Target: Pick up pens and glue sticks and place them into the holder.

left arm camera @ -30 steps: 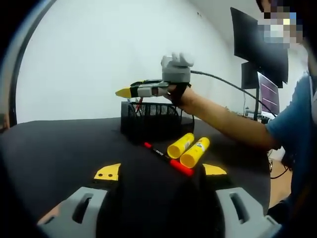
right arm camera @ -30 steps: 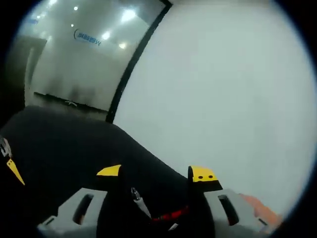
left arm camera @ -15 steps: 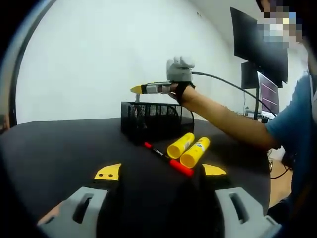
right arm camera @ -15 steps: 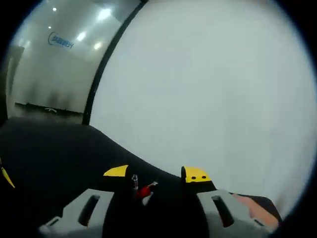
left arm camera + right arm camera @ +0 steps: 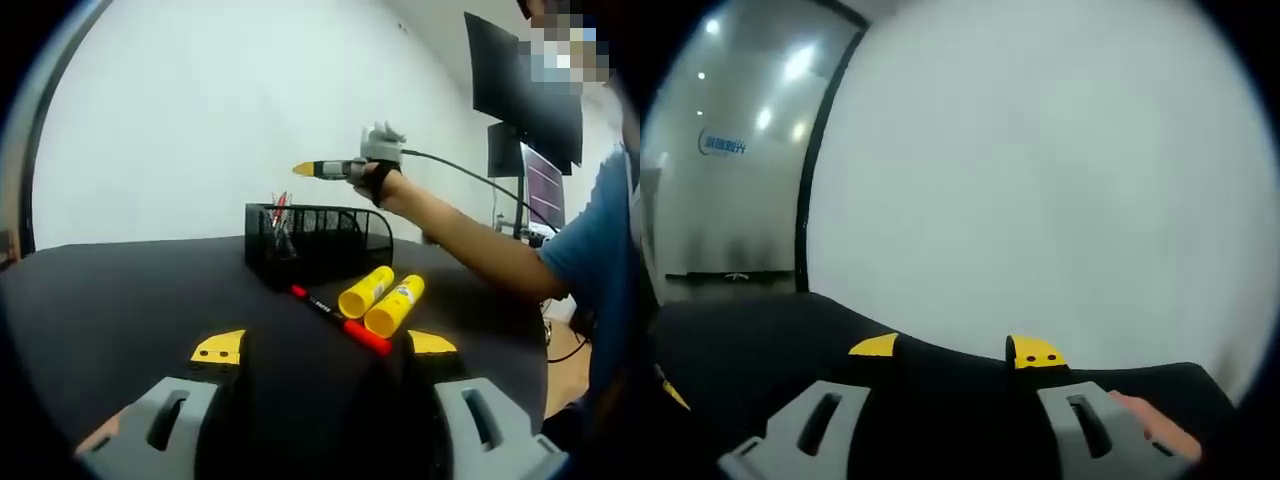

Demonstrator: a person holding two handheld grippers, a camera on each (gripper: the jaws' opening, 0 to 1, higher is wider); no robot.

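Note:
In the left gripper view a black mesh holder stands at the middle of the black table, with pens upright in its left end. Just in front of it lie two yellow glue sticks side by side and a red pen. My left gripper is open and low over the table, short of the red pen. The right gripper hovers above and to the right of the holder, held by a person's hand. In its own view the right gripper is open with nothing between its jaws.
A person's arm reaches in from the right above the table. Dark monitors stand behind at the right. A white wall faces the right gripper, with a glass partition at the left.
The right gripper has let go of the red pen it carried, and has risen and drawn back to the right from the holder. A pen now stands in the holder. The left gripper has not moved.

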